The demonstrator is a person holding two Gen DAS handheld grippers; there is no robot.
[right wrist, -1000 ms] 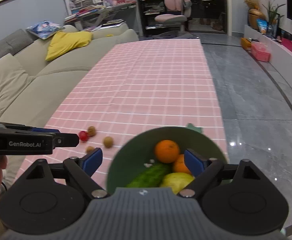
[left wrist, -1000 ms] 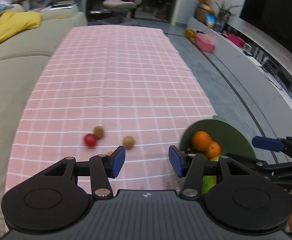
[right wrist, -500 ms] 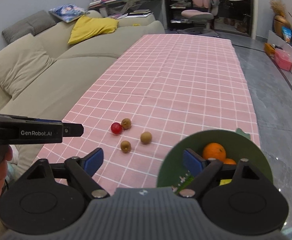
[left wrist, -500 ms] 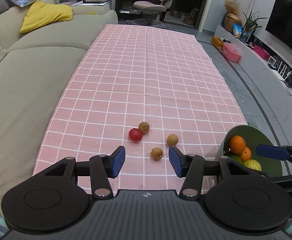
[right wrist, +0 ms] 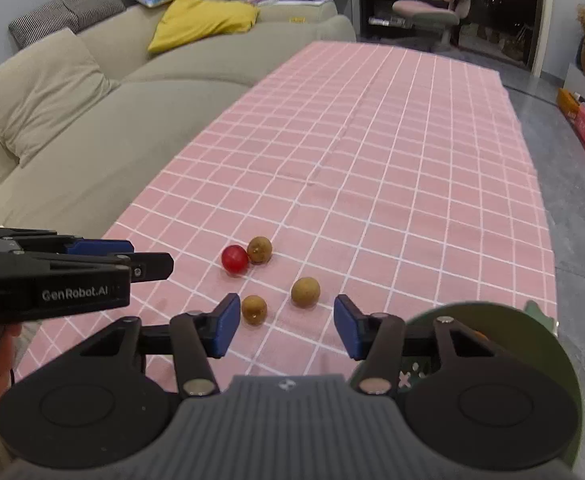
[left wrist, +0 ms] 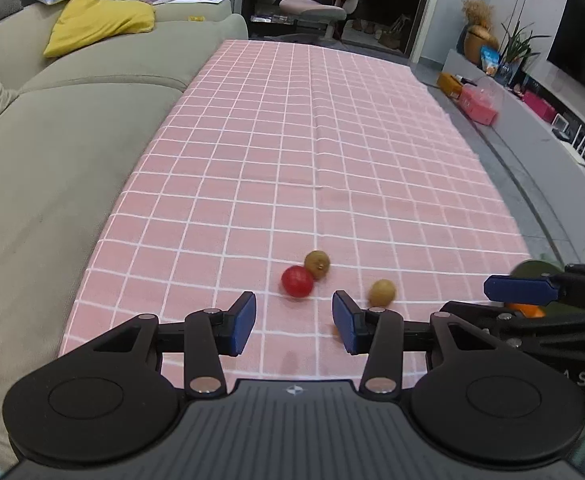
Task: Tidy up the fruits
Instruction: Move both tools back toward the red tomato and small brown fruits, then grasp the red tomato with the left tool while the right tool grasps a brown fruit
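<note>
Both jaws just narrowed, part open, empty: left gripper (left wrist: 293,322) near the cherry (left wrist: 297,281), right gripper (right wrist: 286,325) near two longans (right wrist: 253,309), bowl (right wrist: 532,332) right.

Both wrist cameras look down and forward along their tongs, low and close over the near end of the bench (left wrist: 332,140). Both views share the red fruit (left wrist: 297,281) (right wrist: 234,258) and the sofa (right wrist: 132,120) on the left.

A home living room — sofa (left wrist: 72,128), yellow cushion (left wrist: 96,24), television (left wrist: 584,56), checked tablecloth (left wrist: 332,152).
</note>
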